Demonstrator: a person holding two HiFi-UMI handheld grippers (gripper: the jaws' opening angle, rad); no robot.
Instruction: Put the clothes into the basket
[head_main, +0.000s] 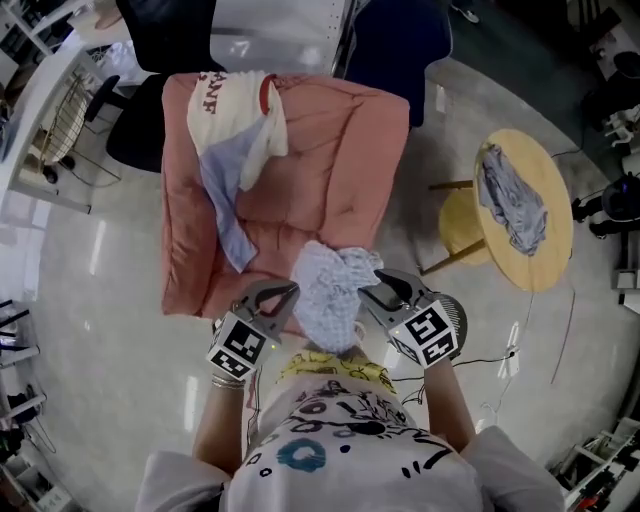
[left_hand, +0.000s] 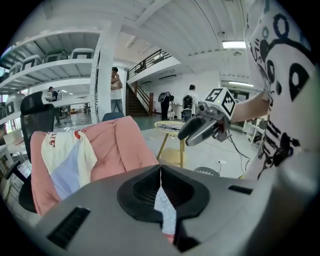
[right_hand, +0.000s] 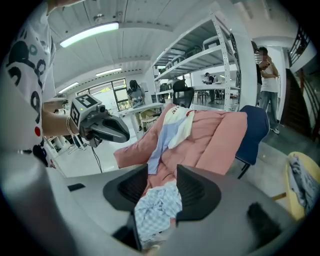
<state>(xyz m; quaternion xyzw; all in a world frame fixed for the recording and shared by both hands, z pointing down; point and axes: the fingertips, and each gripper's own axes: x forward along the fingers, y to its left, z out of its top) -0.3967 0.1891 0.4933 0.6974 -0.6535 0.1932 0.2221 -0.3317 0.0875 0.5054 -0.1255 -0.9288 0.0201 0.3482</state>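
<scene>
- Checked garment (head_main: 328, 295): pale blue and white, bunched, hanging in the air between the two grippers, over the near edge of the pink quilt (head_main: 330, 150) and close to the person's body
- Step in hand, as judged: carrying this garment off to the basket. It is best kept gathered and lifted clear of the quilt's near edge so that no tail drags, with one firm pinch held until it is over the basket's rim
- Left gripper (head_main: 278, 297): jaws together on a thin fold of the garment, which shows as a narrow strip (left_hand: 165, 210) pinched in the slit between them
- Right gripper (head_main: 388, 292): jaws standing wide apart, with a loose bunch of the garment (right_hand: 157, 207) lying low between them. The pads do not appear to press it
- Grey round object (head_main: 458, 310): on the floor just beside the right gripper. Whether it is the basket cannot be told
- Cream and pale blue garment (head_main: 235, 110): draped at the quilt's far left corner, not yet collected
- Grey garment (head_main: 510, 200): lying across the middle of the round yellow table (head_main: 552, 170), well apart from both grippers
</scene>
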